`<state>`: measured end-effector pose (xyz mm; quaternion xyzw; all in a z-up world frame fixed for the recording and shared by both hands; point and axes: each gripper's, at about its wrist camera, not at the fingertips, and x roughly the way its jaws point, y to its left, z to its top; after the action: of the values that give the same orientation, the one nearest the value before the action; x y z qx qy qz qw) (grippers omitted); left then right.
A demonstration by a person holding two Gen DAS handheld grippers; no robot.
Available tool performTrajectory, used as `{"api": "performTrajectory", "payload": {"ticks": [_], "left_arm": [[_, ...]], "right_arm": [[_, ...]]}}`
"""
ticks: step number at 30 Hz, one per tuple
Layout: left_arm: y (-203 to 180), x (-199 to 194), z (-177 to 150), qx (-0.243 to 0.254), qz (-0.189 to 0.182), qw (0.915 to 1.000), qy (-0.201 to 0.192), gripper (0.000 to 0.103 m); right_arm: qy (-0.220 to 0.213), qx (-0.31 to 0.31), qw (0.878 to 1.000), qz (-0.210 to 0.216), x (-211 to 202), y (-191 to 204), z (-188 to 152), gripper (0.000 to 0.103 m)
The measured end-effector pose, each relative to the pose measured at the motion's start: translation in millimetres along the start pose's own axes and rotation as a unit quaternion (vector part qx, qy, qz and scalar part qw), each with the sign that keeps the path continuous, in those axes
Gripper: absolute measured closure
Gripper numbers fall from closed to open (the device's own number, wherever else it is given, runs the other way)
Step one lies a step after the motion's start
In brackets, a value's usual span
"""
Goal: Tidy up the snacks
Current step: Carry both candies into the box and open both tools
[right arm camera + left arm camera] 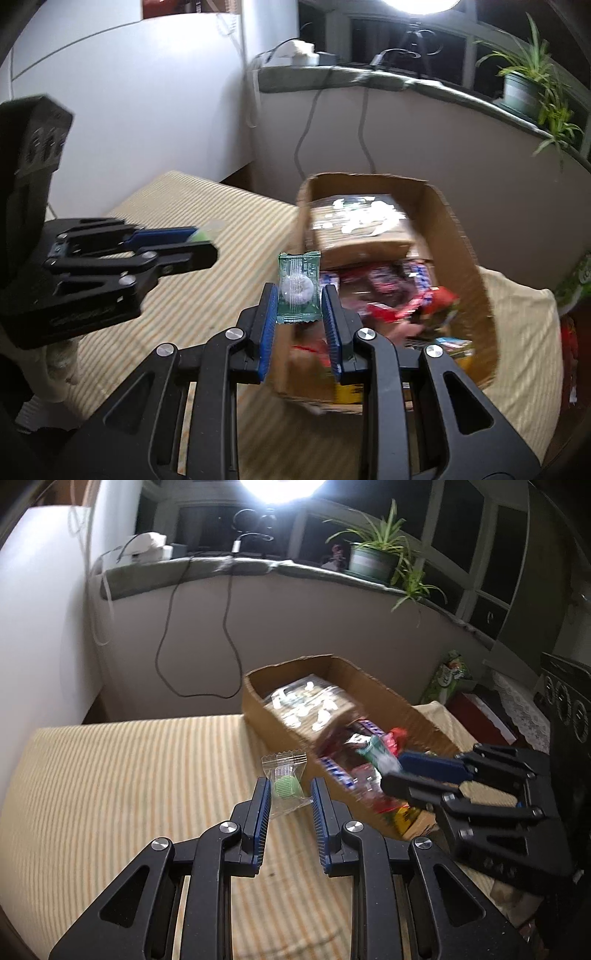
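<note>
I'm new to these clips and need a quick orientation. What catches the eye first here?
Each gripper pinches a small wrapped snack: the left gripper a clear packet with something green inside, the right gripper a green packet holding a white ring. Beyond them a cardboard box crammed with colourful snacks sits on the striped cloth.

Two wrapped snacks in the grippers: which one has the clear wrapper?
The left gripper's snack: clear wrapper over a pale green piece. The right gripper's snack has a dark green wrapper with a white ring showing.
</note>
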<state>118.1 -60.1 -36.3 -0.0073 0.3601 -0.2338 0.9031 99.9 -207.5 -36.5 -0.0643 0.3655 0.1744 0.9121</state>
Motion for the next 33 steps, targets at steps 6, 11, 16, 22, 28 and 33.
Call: {"api": "performTrajectory", "payload": {"ticks": [6,11,16,22,28,33], "left_arm": [[-20.8,12.5,8.2,0.014,-0.012,0.9998,0.002,0.082],[-34.0,23.6,14.6,0.022,-0.019,0.9996,0.004,0.082],[-42.9,34.9,19.9,0.027,-0.024,0.9993,0.009,0.082],[-52.8,48.8,24.0,0.034,-0.028,0.9989,0.018,0.082],[-61.6,56.8,25.1,0.04,-0.031,0.9985,0.022,0.082],[-64.1,59.8,26.0,0.041,-0.032,0.9984,0.023,0.082]], "right_arm": [[-0.003,0.018,1.0,-0.019,1.1,-33.7,4.4,0.077],[-0.003,0.026,0.999,-0.03,3.1,-54.1,8.3,0.077],[-0.002,0.036,0.999,-0.039,9.3,-72.4,11.4,0.077],[0.005,0.049,0.998,-0.042,19.1,-89.8,13.6,0.077],[0.012,0.059,0.997,-0.041,29.0,-101.7,13.1,0.077],[0.017,0.058,0.997,-0.04,33.8,-105.3,12.5,0.077]]}}
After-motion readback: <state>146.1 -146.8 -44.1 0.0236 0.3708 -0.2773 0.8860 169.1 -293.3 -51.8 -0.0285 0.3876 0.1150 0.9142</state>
